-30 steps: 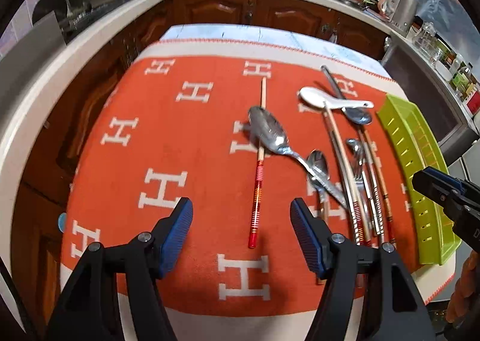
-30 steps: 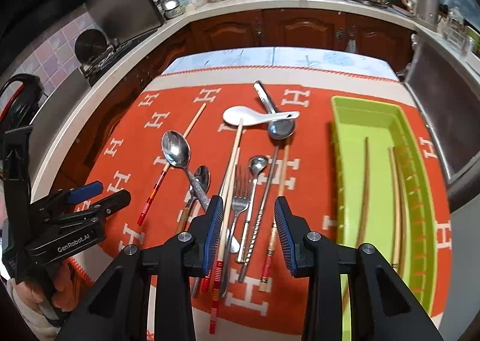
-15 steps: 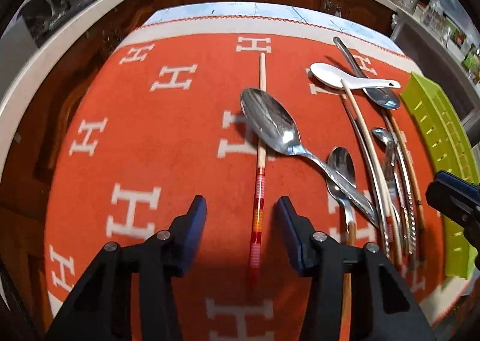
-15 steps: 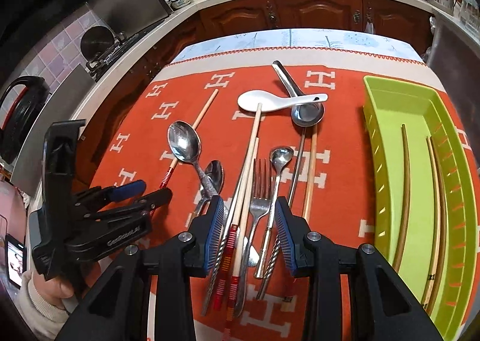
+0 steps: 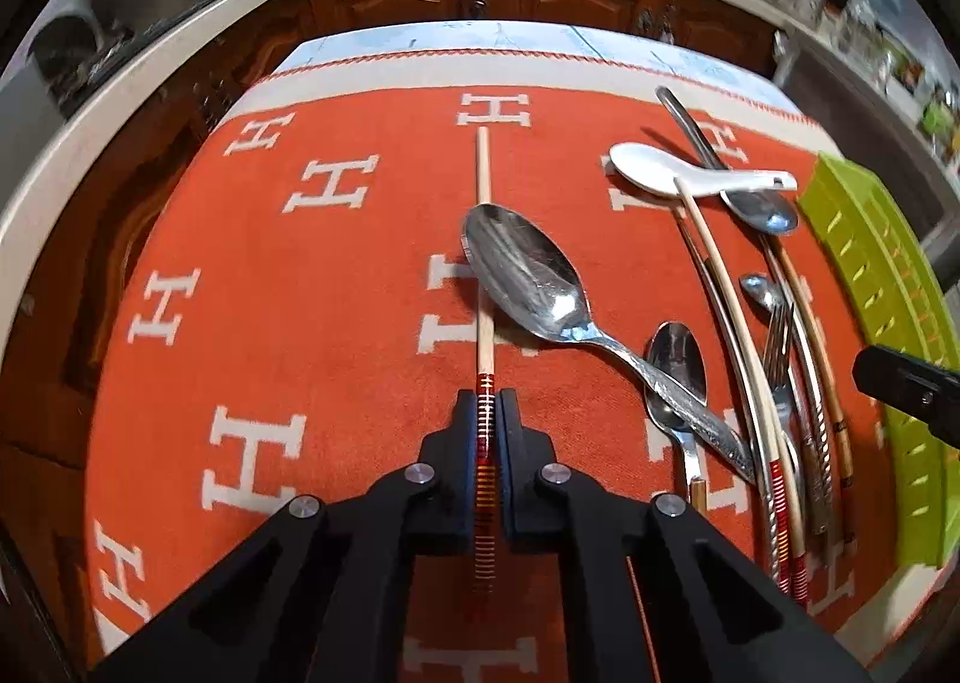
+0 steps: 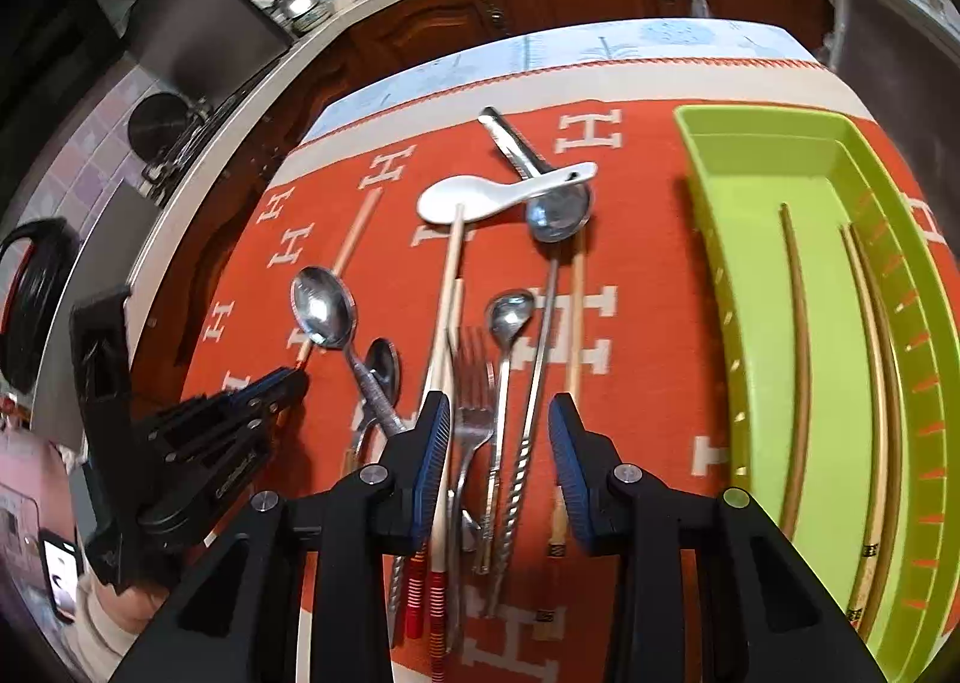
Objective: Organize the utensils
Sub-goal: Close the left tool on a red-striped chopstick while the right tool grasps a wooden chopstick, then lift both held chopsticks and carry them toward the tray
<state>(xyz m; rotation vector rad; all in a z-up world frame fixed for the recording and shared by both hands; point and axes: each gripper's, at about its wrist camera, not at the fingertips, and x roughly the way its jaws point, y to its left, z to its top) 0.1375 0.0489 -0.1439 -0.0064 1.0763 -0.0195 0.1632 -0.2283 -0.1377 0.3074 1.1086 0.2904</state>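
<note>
Left wrist view: my left gripper [image 5: 486, 413] pinches the red-banded chopstick [image 5: 483, 287]; next, I'd lift it from under the spoon [image 5: 528, 275] ahead.

one fork [image 6: 474, 383], one white spoon [image 6: 474, 197], one tray [image 6: 774, 167]

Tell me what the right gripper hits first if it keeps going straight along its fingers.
Most likely the fork: it lies between the open fingers of the right gripper, beside a small spoon and a twisted-handle spoon. Depth is unclear, so any of the three could touch first.
</note>
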